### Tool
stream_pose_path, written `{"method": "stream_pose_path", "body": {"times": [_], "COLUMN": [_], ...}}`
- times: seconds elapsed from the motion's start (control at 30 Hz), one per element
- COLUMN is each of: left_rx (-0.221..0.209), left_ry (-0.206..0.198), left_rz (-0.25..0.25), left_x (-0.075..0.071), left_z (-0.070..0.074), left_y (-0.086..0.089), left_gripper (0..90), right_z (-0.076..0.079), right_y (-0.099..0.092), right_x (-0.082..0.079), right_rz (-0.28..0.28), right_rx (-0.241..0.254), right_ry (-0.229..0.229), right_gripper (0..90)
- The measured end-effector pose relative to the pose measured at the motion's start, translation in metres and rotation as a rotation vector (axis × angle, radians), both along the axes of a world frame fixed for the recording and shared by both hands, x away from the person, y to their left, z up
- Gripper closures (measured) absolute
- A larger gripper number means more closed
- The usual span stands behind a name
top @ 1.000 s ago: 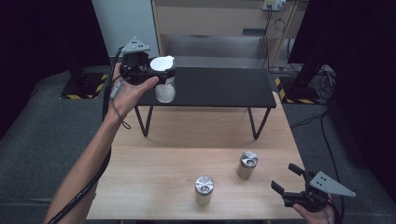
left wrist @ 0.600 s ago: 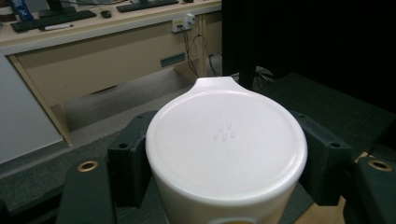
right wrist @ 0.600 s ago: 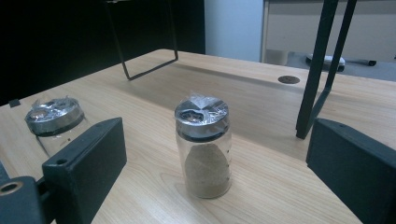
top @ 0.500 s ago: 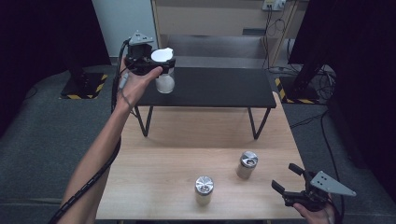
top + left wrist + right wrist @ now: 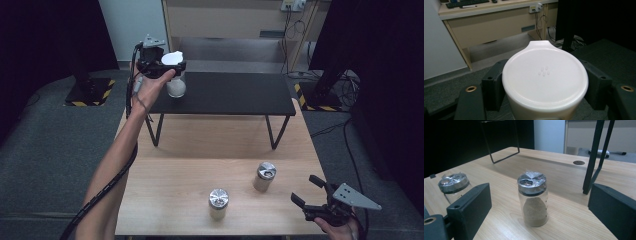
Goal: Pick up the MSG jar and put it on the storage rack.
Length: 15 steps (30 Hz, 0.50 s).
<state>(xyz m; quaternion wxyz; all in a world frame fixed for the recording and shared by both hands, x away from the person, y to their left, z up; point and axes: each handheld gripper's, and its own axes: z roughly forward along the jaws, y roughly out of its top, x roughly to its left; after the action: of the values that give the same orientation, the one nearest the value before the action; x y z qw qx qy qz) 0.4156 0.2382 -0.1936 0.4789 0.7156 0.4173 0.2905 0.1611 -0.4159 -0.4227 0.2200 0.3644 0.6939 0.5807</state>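
Left gripper (image 5: 167, 67) clamps a white-lidded jar (image 5: 176, 86) over the black shelf (image 5: 235, 92), apparently placing it; next, lower and release

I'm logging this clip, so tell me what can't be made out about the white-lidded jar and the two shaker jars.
- White-lidded jar: left gripper view, lid hides its body and contents.
- Its base: high view, too small to tell whether it touches the black shelf.
- Left shaker jar: right gripper view, a jaw covers its lower part.
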Motion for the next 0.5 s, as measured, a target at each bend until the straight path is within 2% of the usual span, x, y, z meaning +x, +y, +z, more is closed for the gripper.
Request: {"method": "stream_pose_path", "body": {"times": [0.5], "left_rx": [0.023], "left_ry": [0.005], "left_rz": [0.004], "left_x": [0.0035], "left_z": [-0.0068], "left_y": [-0.0059], "left_gripper": [29.3], "right_z": [0.0000], "right_y": [0.0003], "right_x": [-0.0001], "right_rz": [0.000], "right_rx": [0.000], "right_ry": [-0.001], "right_gripper": [5.4]}}
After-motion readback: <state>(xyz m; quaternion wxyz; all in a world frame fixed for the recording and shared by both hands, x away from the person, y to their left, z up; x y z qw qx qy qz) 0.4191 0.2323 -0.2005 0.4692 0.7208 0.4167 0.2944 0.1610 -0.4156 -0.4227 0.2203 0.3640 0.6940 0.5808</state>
